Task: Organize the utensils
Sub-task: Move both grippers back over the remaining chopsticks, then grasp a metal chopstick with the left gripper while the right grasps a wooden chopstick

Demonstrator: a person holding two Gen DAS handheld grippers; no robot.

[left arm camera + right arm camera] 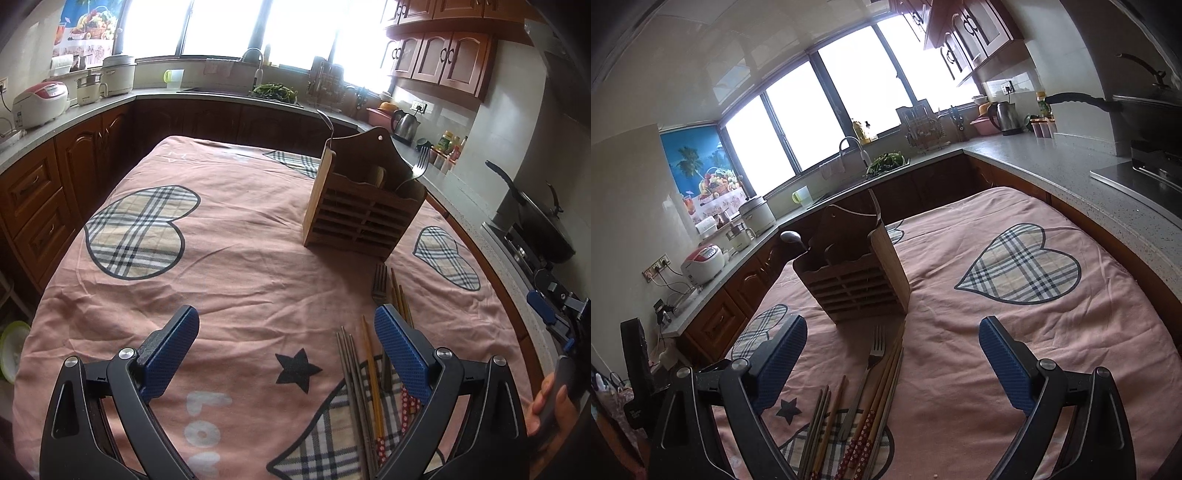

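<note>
1. Left wrist view. The left gripper (286, 354) fills the lower part of the frame, its two blue-padded fingers (170, 354) spread wide apart with nothing between them, above a pink cloth (236, 258) printed with plaid hearts that covers the table.
2. Left wrist view. A wooden holder (364, 206) stands upright on the cloth, right of centre in the upper half. A fork (419, 166) leans out of its right compartment, tines up, and a thin handle (327, 123) rises from its left side.
3. Left wrist view. Loose utensils lie on the cloth at lower right, just in front of the holder: a second fork (380, 282), wooden chopsticks (373, 373) and metal chopsticks (351, 373). The right-hand finger partly hides them.
4. Left wrist view. The right gripper (554, 314) shows at the right edge, too cut off to tell its state here; a hand (550, 410) grips its handle below.
5. Right wrist view. The right gripper (892, 365) occupies the bottom of the frame, fingers (1004, 365) set wide apart and holding nothing.
6. Right wrist view. The holder (853, 273) stands at centre. A spoon (792, 238) pokes from its left side.
7. Right wrist view. The fork (875, 356) and chopsticks (882, 387) lie between the fingers at bottom centre, pointing toward the holder, some with red patterned ends (858, 439).
</note>
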